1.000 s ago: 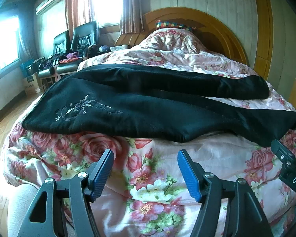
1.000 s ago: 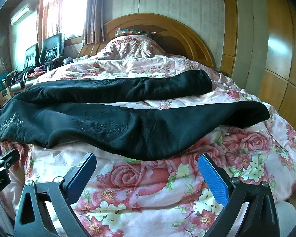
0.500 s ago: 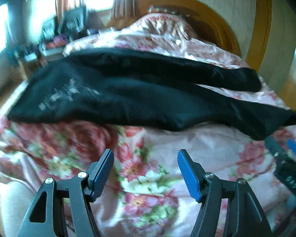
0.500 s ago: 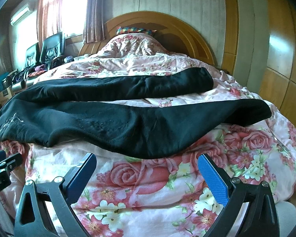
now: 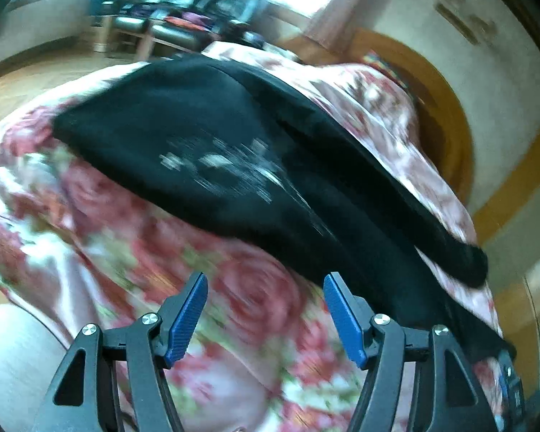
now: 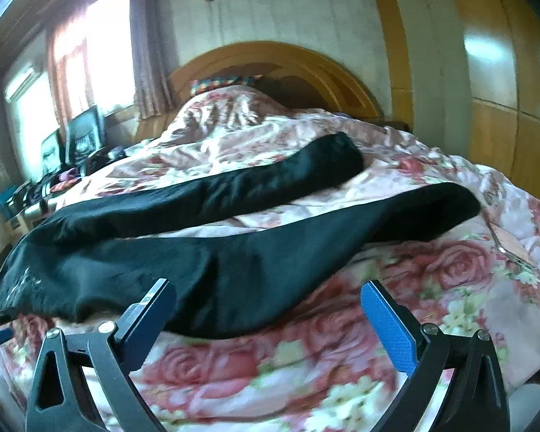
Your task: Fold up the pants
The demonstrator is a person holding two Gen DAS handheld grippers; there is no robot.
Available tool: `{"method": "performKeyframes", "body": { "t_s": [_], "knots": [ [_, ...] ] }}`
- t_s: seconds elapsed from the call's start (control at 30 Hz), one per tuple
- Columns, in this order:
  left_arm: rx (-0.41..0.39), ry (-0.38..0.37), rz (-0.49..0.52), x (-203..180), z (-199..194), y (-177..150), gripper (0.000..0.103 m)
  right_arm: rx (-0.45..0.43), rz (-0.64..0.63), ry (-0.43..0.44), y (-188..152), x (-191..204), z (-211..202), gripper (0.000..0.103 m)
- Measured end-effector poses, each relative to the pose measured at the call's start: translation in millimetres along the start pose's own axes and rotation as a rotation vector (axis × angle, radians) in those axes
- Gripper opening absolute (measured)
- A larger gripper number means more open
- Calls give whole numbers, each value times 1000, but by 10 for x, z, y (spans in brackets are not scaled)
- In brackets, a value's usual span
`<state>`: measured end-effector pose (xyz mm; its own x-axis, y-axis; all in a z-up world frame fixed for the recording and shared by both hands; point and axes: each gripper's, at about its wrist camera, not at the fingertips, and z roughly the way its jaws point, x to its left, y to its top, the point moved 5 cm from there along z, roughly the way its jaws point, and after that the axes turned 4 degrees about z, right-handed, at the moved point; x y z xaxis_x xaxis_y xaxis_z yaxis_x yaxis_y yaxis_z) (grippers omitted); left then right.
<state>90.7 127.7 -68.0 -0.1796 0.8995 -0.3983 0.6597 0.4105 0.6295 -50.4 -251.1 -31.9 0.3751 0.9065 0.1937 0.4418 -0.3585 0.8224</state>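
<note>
Pants [image 6: 234, 252], black, lie spread flat on the bed's floral quilt [image 6: 414, 288], unfolded: waist end toward 9 o'clock in the right wrist view, two legs splayed apart toward 2 o'clock, quilt showing between them. White embroidery [image 5: 226, 165] sits near the hip, smeared by blur in the left wrist view. Left tongs [image 5: 266, 318] are spread wide w/ nothing between the blue pads, held above the quilt just short of the pants' near edge, which runs from 10 to 4 o'clock across that view. Right tongs [image 6: 270, 320] also gape wide & empty; the left-hand pad overlaps the near leg's lower edge in the picture, but can't tell if it touches cloth. No fold made yet, so this looks like the approach to a first grab, prob. to bring one leg over the other. Risks from here: the quilt is soft, puffy & wrinkled, so a pinch at the hem could take quilt fabric along w/ the pants, and the lift would drag bedding up. Black on black hides seams and layer edges, so a pad could catch only the top layer of a leg, and the fold would twist or bunch. Left view is heavily blurred & tilted, suggesting fast motion; closing at that speed could miss the edge or shove cloth into a ridge. Legs lie at diff. angles, so an uneven pull from the two tongs would leave them misaligned. Headboard [image 6: 280, 72] at 12 o'clock, chairs [image 6: 79, 140] at 9 o'clock, both well clear.
</note>
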Motion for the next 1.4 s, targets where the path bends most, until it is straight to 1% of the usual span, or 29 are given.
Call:
{"method": "performKeyframes", "body": {
  "t_s": [0.1,0.2,0.33,0.4,0.43,0.47,0.5,0.57,0.63,0.7,0.73,0.77,0.83,0.93,1.0,1.1,1.13,1.2,1.23,1.27,1.3,1.33,1.37,1.4],
  "knots": [
    [-57,40,-57,208,-17,140,68,27,58,7,76,-164,59,103],
    [-97,86,-84,410,-13,282,68,50,131,37,169,-318,137,103],
    [-117,127,-146,713,-3,415,68,72,217,48,315,-497,294,103],
    [-123,140,-171,800,29,448,68,90,287,51,354,-626,388,103],
    [-124,145,-178,845,45,459,68,114,346,49,365,-716,478,101],
    [-121,148,-179,870,71,473,68,132,381,53,361,-772,534,99],
    [-116,150,-178,890,92,472,68,156,423,63,353,-833,606,91],
    [-107,142,-183,947,137,484,68,209,502,93,315,-933,762,71],
    [-97,138,-188,958,246,542,68,241,536,94,277,-1010,871,61],
    [-103,137,-184,981,307,582,68,274,553,91,233,-1077,973,53],
    [-102,138,-181,982,327,591,68,287,555,94,215,-1098,1009,45],
    [-100,138,-180,976,372,619,68,304,552,105,172,-1112,1052,35],
    [-97,145,-189,998,430,625,68,324,532,123,96,-1118,1102,26],
    [-105,137,-214,1039,463,601,68,299,506,158,46,-1106,1095,25],
    [-105,134,-225,1068,481,584,68,291,514,180,5,-1110,1099,25],
    [-105,136,-203,1074,502,554,69,286,591,229,-64,-1178,1131,25],
    [-119,123,-212,1083,495,549,71,285,622,248,-90,-1206,1152,24],
    [-149,91,-268,1121,467,541,71,282,633,265,-110,-1221,1171,23],
    [-145,82,-286,1135,458,547,71,278,620,269,-108,-1207,1170,23],
    [-124,87,-286,1132,459,567,71,271,601,268,-102,-1188,1148,21],
    [-108,98,-267,1110,469,592,70,263,580,262,-86,-1165,1134,20],
    [-106,107,-246,1088,472,614,65,250,557,263,-61,-1130,1116,14],
    [-108,114,-223,1058,478,640,50,241,547,269,-42,-1100,1103,9],
    [-104,126,-202,1033,484,658,41,232,540,272,-19,-1082,1087,9]
  ]
}}
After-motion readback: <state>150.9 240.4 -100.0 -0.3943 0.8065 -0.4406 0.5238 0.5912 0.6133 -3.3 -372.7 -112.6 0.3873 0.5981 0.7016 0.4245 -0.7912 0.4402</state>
